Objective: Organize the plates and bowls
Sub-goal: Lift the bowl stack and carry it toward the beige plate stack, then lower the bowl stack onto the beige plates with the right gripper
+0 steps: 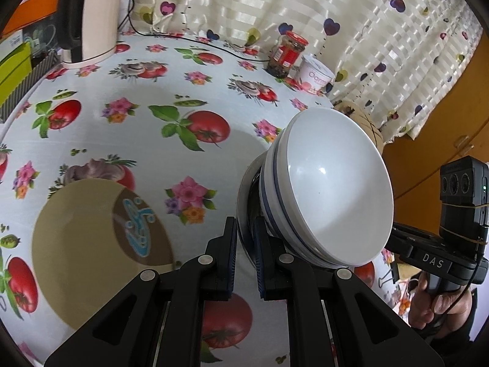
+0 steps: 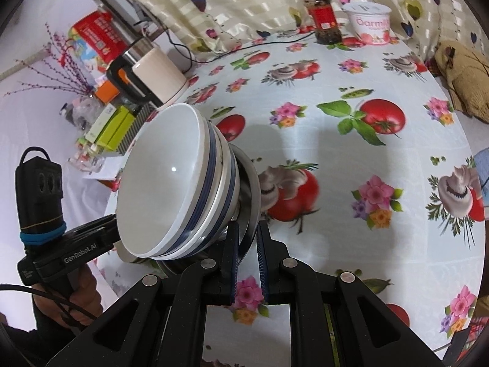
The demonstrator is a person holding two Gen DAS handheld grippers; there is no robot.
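Two white bowls (image 1: 330,189) with blue bands are nested one in the other and sit on one metal plate (image 1: 244,214); the whole stack is tilted and lifted above the table (image 1: 152,98), near its middle. Both tongs pinch the rim of this plate from opposite sides: the left gripper (image 1: 246,238) has its two pads pressed on the plate edge at 6 o'clock of the left wrist view, and the right gripper (image 2: 248,244) does the same at 6 o'clock of the right wrist view. One beige plate (image 1: 91,250) with a blue pattern lies flat on the table at 8 o'clock in the left view, apart from the stack. In the same view the other tool appears at 3 o'clock with the letters "DAS" on it, and a hand (image 1: 440,302) holds its handle. In the right view the other tool stands at 8 o'clock and reads "GenRobot.AI". The table has a cloth printed with tomatoes, flowers and mushrooms. At its far edge, at 1 o'clock in both views, stand one jar (image 2: 324,15) with a red lid and red label, whose text is too small to read, and just beside it one white tub (image 2: 371,23) that reads "Qarmi", the rest is hidden. One cream kettle (image 1: 88,21) with a black handle stands at 11 o'clock in the left view. A curtain (image 1: 336,15) with hearts hangs behind.
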